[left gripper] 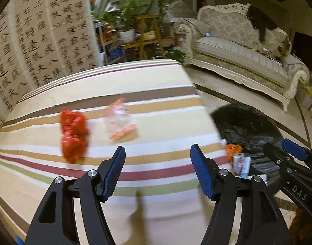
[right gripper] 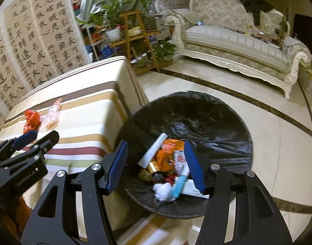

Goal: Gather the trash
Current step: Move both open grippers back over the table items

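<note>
Trash is lying in two places: a crumpled red wrapper (left gripper: pixel 74 134) and a clear plastic bag with orange print (left gripper: pixel 121 122) are sitting near each other on the striped tablecloth (left gripper: pixel 156 106), while other pieces are already piling up inside the bin lined with a black bag (right gripper: pixel 207 118) that is standing on the tiled floor (right gripper: pixel 278 143) just beside the table's edge. In the bin, a white tube (right gripper: pixel 153 151), an orange packet (right gripper: pixel 168 155), a wad of white tissue (right gripper: pixel 164 192) and a light blue and white tube (right gripper: pixel 180 183) are resting against one another. Left gripper (left gripper: pixel 158 171) is hovering over the tablecloth with its blue-padded jaws standing well apart and nothing between them; the red wrapper and the clear bag are lying ahead of it, untouched. Right gripper (right gripper: pixel 156 167) is hanging above the bin's opening, its jaws likewise parted and gripping nothing, the heap of rubbish showing below through the gap. Each gripper is appearing at the edge of the other's view. Behind the table, a screen covered in calligraphy (left gripper: pixel 43 30), potted plants on a wooden stand (left gripper: pixel 135 24) and an ornate pale sofa (left gripper: pixel 247 47) are filling the background.
</note>
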A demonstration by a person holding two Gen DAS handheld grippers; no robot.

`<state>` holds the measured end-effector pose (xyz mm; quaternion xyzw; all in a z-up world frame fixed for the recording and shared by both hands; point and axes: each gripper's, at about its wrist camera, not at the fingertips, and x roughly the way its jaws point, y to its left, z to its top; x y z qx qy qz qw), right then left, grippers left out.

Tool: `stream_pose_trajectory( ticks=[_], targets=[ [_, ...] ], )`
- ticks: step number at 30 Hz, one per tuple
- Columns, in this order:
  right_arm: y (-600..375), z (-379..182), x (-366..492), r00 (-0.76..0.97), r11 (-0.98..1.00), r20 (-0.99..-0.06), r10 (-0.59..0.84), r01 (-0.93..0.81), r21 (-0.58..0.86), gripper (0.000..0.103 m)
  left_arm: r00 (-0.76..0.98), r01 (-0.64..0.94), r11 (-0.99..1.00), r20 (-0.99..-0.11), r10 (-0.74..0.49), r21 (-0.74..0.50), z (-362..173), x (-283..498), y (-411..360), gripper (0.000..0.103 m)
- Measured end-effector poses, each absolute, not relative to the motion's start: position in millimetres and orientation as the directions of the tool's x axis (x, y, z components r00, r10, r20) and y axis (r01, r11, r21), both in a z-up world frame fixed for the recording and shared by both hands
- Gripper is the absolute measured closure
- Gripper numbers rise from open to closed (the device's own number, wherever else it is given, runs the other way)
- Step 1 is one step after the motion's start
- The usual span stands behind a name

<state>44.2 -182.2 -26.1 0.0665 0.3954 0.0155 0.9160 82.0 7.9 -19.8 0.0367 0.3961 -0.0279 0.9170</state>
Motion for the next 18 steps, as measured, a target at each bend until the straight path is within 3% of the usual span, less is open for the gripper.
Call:
stream_pose_trajectory(
  ticks=[6,18],
  targets=[
    [-146,-18,54,0.683,0.990,-0.718,0.131,-0.057,0.127,0.040,0.703,-0.020,0.998,-0.709,0.059,0.062,-13,89,50,0.036],
    [-79,-11,86,0.656,0.977,-0.726,0.207,-0.181,0.116,0.040,0.657,-0.152,0.986,-0.739,0.150,0.065,-30,119,110,0.035]
  ],
)
